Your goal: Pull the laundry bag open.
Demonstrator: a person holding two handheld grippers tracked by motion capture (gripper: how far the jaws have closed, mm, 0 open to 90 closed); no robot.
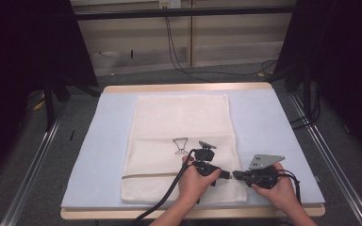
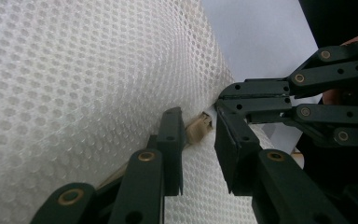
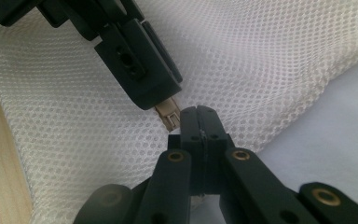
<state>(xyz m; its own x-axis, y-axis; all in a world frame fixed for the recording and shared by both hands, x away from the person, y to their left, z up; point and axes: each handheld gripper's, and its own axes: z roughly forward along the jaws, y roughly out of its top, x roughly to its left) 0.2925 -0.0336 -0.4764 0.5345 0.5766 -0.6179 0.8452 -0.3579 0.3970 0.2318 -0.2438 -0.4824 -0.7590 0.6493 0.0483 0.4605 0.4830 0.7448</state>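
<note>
A soft, light mesh bag [image 1: 179, 146] is pinched at its edge by the closed right gripper [image 3: 200, 122]; the left gripper [image 2: 198, 128], part-open, brackets the zip pull [image 2: 199, 127], the best hold.

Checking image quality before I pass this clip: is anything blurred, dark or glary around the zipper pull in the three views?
High view: evenly lit table, black surroundings, zipper pull too small to resolve on the mesh bag. Left gripper view: mesh sharp, zipper pull slightly soft, near left gripper links blurred, no glare. Right gripper view: pull fairly crisp beside the shut right gripper; lower links out of focus.
</note>
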